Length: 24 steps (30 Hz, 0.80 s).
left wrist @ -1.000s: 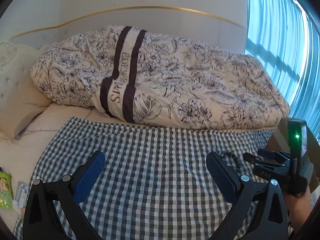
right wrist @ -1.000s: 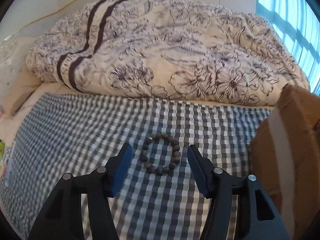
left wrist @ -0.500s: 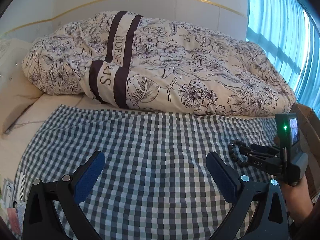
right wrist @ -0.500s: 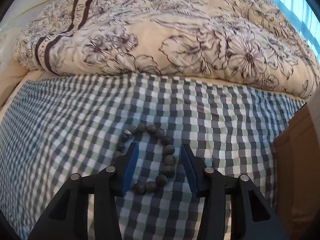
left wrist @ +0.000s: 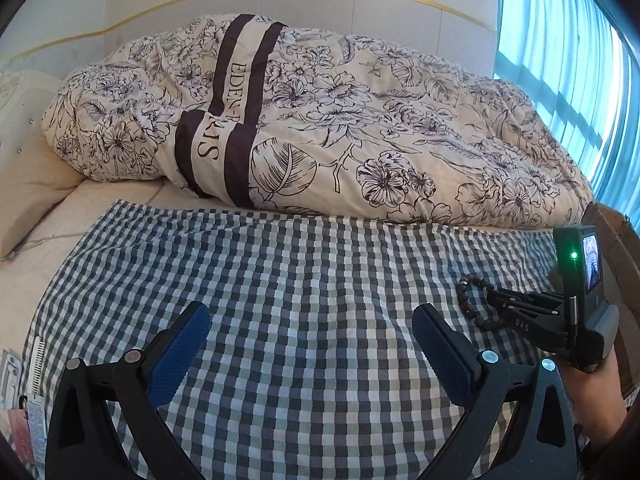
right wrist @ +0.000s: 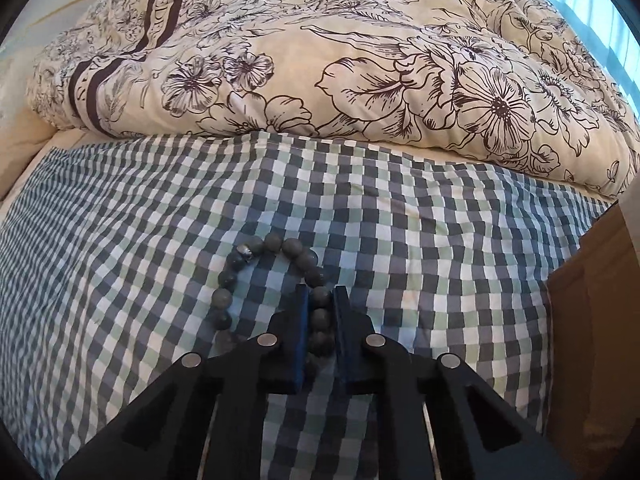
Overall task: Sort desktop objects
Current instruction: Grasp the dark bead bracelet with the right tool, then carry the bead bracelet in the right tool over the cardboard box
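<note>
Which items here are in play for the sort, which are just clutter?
In play: bracelet, right gripper shut on it, cardboard box, left gripper open.
Clutter: duvet, checked cloth, pillow, packets at bed edge.

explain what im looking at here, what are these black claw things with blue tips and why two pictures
Those are hand-held tongs, one in each of a person's hands, not a robot arm. Each carries a wide-angle camera looking forward along its two blue-padded fingers, so you get one picture per hand.

The left-hand picture shows the left tongs open and empty above a checked cloth spread on a bed, with a floral duvet behind. At its right edge you see the other hand's tool from the side.

The right-hand picture shows the right tongs shut on one side of a dark bead bracelet, the rest of which lies on the cloth. A cardboard box stands to the right.
</note>
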### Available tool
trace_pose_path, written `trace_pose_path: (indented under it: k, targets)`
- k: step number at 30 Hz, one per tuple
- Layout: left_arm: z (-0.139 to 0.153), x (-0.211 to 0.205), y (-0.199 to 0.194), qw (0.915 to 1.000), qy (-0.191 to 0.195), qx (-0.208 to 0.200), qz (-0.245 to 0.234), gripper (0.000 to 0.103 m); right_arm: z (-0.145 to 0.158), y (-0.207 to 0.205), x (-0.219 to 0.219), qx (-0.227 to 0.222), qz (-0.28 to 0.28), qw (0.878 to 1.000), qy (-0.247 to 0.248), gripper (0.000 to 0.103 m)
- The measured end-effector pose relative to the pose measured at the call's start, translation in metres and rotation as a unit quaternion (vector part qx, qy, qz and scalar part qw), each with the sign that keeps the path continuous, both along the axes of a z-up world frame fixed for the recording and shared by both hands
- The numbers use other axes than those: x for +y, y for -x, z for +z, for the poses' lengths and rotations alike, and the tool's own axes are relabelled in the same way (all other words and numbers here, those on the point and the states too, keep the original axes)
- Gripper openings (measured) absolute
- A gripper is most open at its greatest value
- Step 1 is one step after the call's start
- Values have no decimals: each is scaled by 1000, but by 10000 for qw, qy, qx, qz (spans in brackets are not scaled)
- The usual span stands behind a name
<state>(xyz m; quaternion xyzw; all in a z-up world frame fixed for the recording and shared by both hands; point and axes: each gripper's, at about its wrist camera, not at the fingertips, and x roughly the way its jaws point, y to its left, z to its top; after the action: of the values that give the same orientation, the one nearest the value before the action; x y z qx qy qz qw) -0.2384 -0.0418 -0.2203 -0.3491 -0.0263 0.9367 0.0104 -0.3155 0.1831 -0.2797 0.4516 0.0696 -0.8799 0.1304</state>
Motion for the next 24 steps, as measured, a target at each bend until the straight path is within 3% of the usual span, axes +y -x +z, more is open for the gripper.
trace_pose_path:
  k: [14, 24]
  targets:
    - [56, 17, -34, 9995, 73, 321, -3, 103, 82, -45, -11, 622, 243, 9969, 406, 11]
    - [106, 38, -69, 9973, 77, 721, -137, 103, 150, -94, 11, 1066, 227, 9920, 640, 11]
